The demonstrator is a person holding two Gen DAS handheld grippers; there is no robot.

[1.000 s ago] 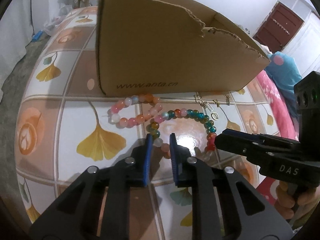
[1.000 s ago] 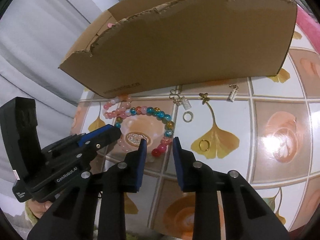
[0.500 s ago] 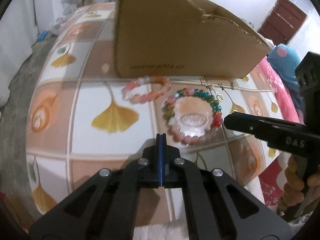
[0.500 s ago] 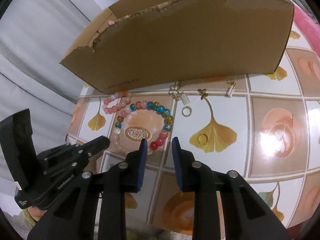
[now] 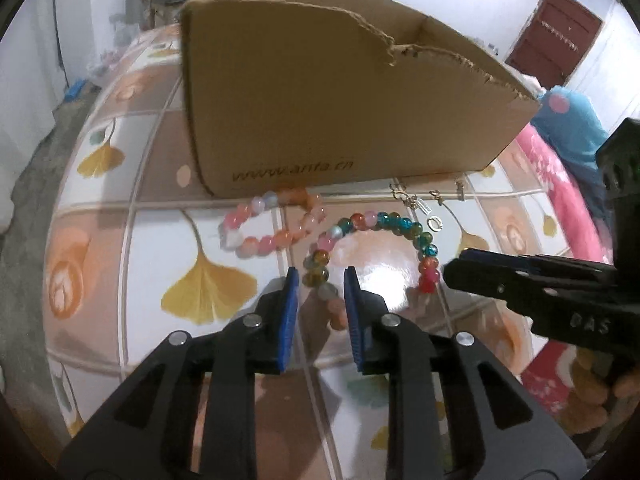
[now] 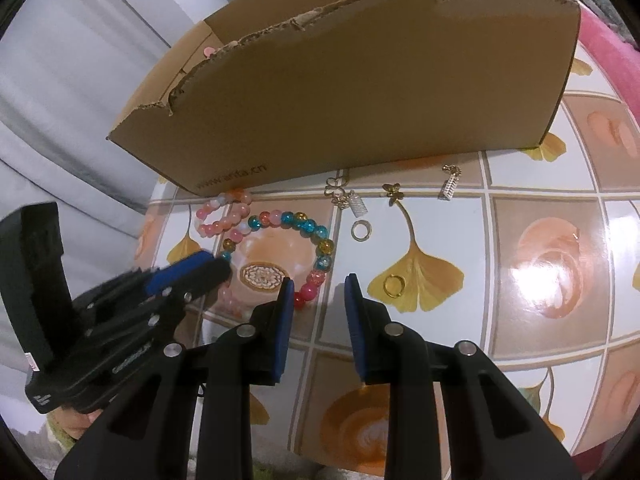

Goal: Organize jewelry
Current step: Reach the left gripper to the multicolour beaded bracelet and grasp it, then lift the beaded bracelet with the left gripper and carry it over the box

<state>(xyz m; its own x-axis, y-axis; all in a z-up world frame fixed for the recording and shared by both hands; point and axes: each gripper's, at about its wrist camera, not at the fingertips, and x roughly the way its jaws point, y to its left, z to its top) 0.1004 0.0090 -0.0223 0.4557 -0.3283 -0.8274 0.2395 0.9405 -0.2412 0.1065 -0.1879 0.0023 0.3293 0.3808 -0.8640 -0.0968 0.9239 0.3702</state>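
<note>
A multicoloured bead bracelet [image 5: 394, 228] [image 6: 304, 224] lies on the tiled table in front of a cardboard box [image 5: 340, 108] [image 6: 360, 92]. A pink-and-orange bead bracelet [image 5: 276, 224] [image 6: 224, 216] lies beside it on the left. My left gripper [image 5: 320, 280] [image 6: 188, 272] is open, its blue pads on either side of the multicoloured bracelet's near-left beads. My right gripper [image 6: 318, 288] [image 5: 472, 268] is open and empty, just right of that bracelet's red beads.
Small gold and silver pieces lie along the box front: a butterfly charm with a silver clasp [image 6: 348, 198], another gold butterfly [image 6: 392, 192], a silver clasp [image 6: 450, 186], a ring [image 6: 361, 230] and a gold ring [image 6: 394, 285]. A pink blanket [image 5: 560, 200] lies to the right.
My left gripper was shut and drawn back half a second ago; it has opened and moved forward over the multicoloured bracelet's near-left beads. My right gripper has opened a little wider.
</note>
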